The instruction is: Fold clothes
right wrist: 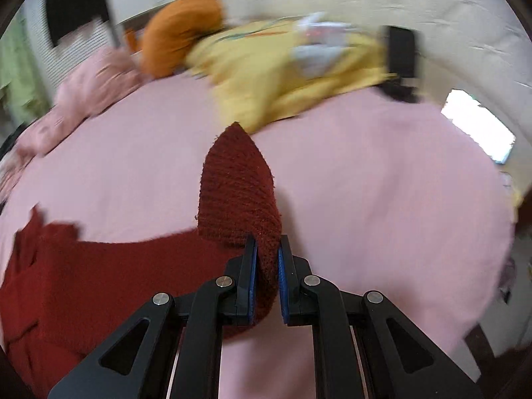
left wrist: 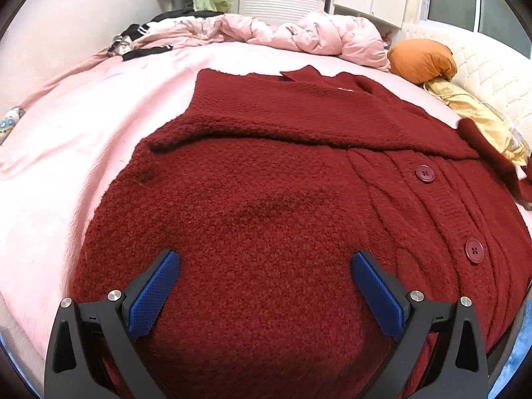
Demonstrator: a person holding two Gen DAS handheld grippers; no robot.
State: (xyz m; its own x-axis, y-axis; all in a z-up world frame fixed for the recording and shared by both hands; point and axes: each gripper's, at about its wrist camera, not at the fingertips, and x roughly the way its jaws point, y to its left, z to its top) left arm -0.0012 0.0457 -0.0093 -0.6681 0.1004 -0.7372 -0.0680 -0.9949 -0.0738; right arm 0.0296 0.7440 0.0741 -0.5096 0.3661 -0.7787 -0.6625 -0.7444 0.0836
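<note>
A dark red knitted cardigan [left wrist: 266,183] with red buttons lies spread on the pink bed sheet [left wrist: 83,133], one sleeve folded across its chest. My left gripper [left wrist: 266,262] hovers open just above the cardigan's lower body, blue pads [left wrist: 156,289] wide apart, nothing between them. In the right wrist view my right gripper [right wrist: 267,256] is shut on the cuff end of the other red sleeve [right wrist: 237,183], which sticks up past the fingertips; the rest of the cardigan [right wrist: 83,272] trails off to the lower left. This view is motion-blurred.
A crumpled pink duvet [left wrist: 282,33] lies along the bed's far side. An orange cushion [left wrist: 422,56] and a yellow pillow [left wrist: 478,116] sit at the right by the padded headboard [left wrist: 492,63]. A black device [right wrist: 400,53] lies on the yellow pillow. Clothes hang on cupboards behind.
</note>
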